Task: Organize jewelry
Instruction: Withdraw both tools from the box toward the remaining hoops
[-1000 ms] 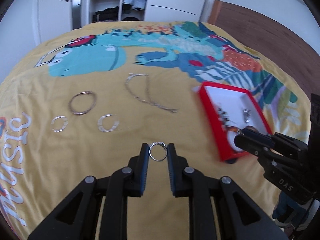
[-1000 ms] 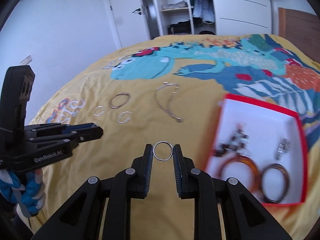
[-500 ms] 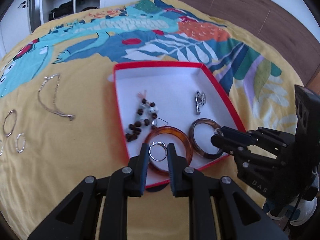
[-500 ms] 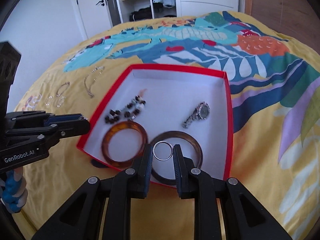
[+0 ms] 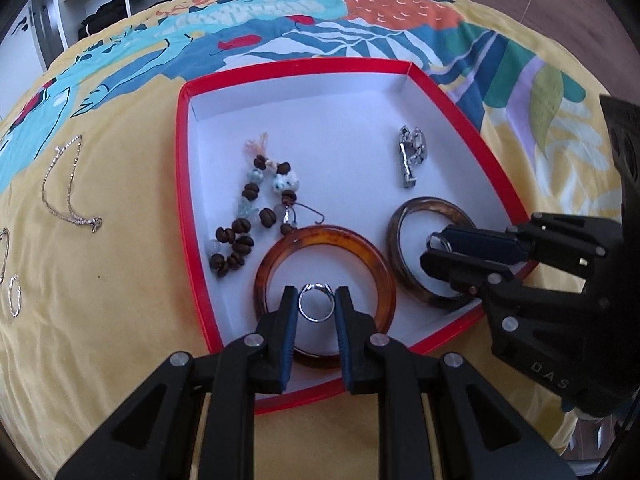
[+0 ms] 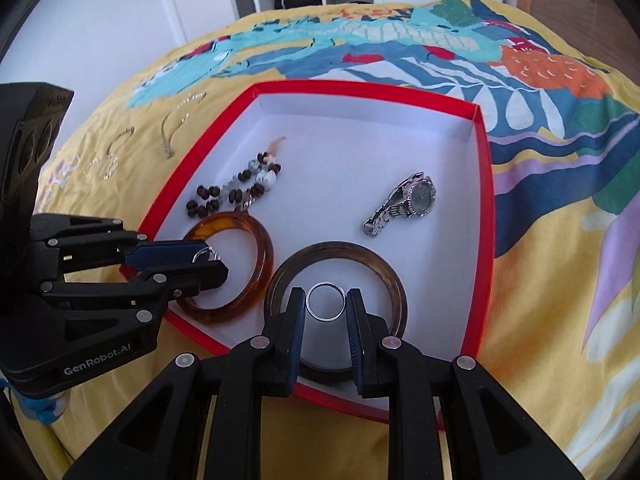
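I tip both my grippers steeply downward over the red-rimmed, white-lined cardboard box that sits on the yellow cartoon-print bedspread.

My left gripper is clamped on a thin silver ring with a small setting, the pads pressing its sides. It hangs inside the circle of the amber tortoiseshell bangle at the box's 6 o'clock edge.

My right gripper is pinched on a plain silver ring, held face-on. It hovers within the darker brown bangle, just to the 3 o'clock side of the amber one. In the left wrist view that gripper enters from 3 o'clock, its tips over the brown bangle.

Further in, toward 11 o'clock, lies a string of brown and pale beads; toward 1 o'clock rests a silver metal-link wristwatch.

Outside the box, at 9 o'clock on the bedspread, lie a fine silver chain and a small silver hoop.
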The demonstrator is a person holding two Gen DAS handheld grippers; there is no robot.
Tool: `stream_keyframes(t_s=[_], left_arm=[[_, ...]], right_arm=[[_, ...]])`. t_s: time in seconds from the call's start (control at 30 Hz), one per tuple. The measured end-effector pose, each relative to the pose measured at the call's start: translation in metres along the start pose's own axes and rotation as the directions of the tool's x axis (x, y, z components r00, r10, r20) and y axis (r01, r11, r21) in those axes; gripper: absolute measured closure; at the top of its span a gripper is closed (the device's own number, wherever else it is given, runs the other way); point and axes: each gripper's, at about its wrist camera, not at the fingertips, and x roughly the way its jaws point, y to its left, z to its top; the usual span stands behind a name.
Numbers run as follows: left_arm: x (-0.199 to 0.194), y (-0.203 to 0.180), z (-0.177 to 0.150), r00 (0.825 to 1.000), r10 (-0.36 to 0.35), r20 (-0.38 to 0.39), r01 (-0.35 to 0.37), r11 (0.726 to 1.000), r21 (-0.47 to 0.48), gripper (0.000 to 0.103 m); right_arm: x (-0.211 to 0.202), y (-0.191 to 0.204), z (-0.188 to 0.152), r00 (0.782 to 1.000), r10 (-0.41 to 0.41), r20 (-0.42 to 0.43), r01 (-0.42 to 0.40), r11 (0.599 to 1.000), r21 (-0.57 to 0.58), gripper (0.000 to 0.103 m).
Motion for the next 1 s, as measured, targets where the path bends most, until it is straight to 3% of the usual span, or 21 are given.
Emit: stream_keyframes(t_s=[0.33,0.53,0.77,1.0], left_arm=[[-0.012,0.003,-0.002,1.000,-0.028,0.015,0.028,0.999,-0.025,0.084],[-0.041,-0.006,-0.003,0.998,-0.024,0.066,0.025,1.000,-0.010,0.077],[-0.088,-0.009,-0.005,0.991,0.009,0.133,-0.007,1.000,-0.011,0.072],[-0.147,-0.006,-0.028,0.976,0.104,0.194,-0.095,0.994,-0.053,0.069]], right_arm=[[-0.010,0.000,-0.002,0.999,-0.031,-0.020,0.031,0.999,-0.023,0.080],[-0.036,-0.003,-0.011,0.999,-0.046,0.011,0.045,0.999,0.016,0.080],[-0.074,0.002,-0.020,0.997,-0.060,0.056,0.057,0.996,0.063,0.079],[-0.121,0.019,-0.030,0.990,-0.067,0.128,0.053,0.993,0.108,0.073]])
